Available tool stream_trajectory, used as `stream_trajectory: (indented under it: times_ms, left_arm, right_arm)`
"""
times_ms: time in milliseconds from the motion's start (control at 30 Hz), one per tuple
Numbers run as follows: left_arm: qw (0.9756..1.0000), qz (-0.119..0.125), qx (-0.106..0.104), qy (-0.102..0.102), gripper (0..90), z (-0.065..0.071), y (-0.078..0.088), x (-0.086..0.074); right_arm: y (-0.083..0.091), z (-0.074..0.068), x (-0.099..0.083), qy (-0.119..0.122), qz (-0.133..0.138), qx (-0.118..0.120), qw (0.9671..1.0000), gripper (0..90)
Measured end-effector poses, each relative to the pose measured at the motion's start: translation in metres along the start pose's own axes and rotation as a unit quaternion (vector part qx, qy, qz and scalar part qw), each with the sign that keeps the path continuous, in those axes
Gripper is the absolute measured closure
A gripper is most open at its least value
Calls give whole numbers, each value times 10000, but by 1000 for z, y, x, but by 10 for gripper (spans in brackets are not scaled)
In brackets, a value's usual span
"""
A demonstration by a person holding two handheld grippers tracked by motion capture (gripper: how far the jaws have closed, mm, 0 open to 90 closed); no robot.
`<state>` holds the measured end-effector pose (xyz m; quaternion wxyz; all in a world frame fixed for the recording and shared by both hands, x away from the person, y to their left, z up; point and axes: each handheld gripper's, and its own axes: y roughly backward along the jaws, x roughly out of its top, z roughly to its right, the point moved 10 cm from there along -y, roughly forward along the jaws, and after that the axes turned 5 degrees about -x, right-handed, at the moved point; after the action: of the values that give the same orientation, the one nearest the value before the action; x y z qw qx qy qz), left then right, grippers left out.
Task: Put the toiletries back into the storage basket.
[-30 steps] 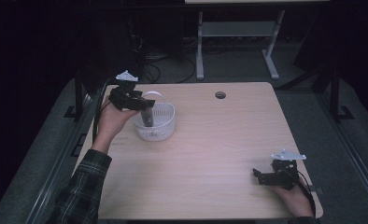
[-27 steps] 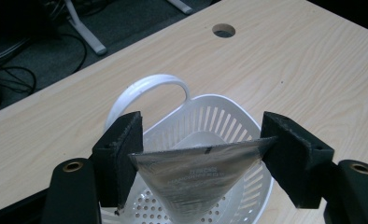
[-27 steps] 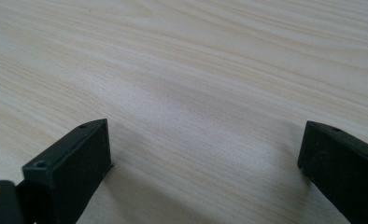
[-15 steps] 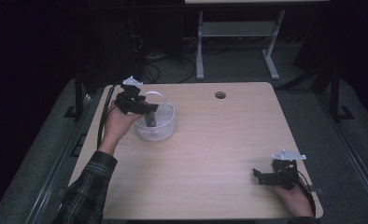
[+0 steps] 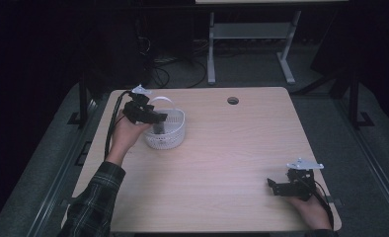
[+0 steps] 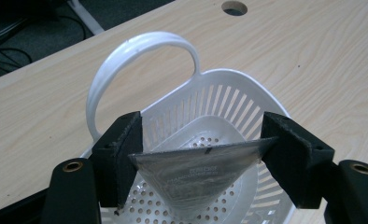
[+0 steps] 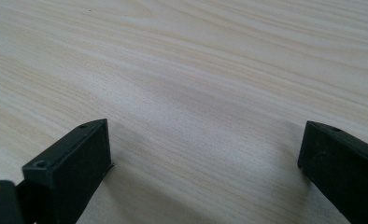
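Note:
A white slotted basket [image 5: 176, 139] with a hoop handle [image 6: 126, 52] stands at the table's left back. My left gripper [image 5: 158, 117] hovers over its rim, and its jaws press the two side edges of a dark grey foil packet [image 6: 196, 179]. The packet's lower tip hangs down inside the basket [image 6: 231, 91]. In the high view the packet [image 5: 158, 128] shows as a dark shape inside the basket. My right gripper [image 5: 274, 186] rests low on the table at the front right, and its jaws [image 7: 205, 154] stand wide apart over bare wood.
The light wooden table [image 5: 232, 148] has a round cable hole [image 5: 233, 100] near its back edge. Behind it, on the dark floor, are a metal stand [image 5: 252, 34] and cables. A plaid sleeve [image 5: 96, 202] comes in from the front left.
The left hand has shifted slightly while the gripper and packet stay over the basket. The right gripper has not moved.

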<state>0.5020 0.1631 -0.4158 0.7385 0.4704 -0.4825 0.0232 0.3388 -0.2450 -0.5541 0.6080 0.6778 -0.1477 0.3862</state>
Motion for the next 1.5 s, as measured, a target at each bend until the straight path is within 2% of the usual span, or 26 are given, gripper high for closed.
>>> stream_trajectory:
  times_ms: [133, 500, 833, 1133, 1500]
  left_arm:
    - [9999, -127, 45, -63, 299, -1, -2, -4]
    - [9999, -136, 80, -51, 298, -2, -2, -5]
    - [9999, 3, 108, -42, 258, -5, 4, -2]
    - [9996, 65, 250, -65, 144, -8, 22, -1]
    - [9995, 49, 298, -131, 136, -6, 49, -18]
  right_arm:
    - [0, 0, 0, 0, 0, 0, 10000, 20]
    - [0, 0, 0, -1, 0, 0, 10000, 20]
    - [0, 0, 0, 0, 0, 0, 10000, 20]
    - [0, 0, 0, 0, 0, 0, 10000, 20]
    - [0, 0, 0, 0, 0, -1, 10000, 20]
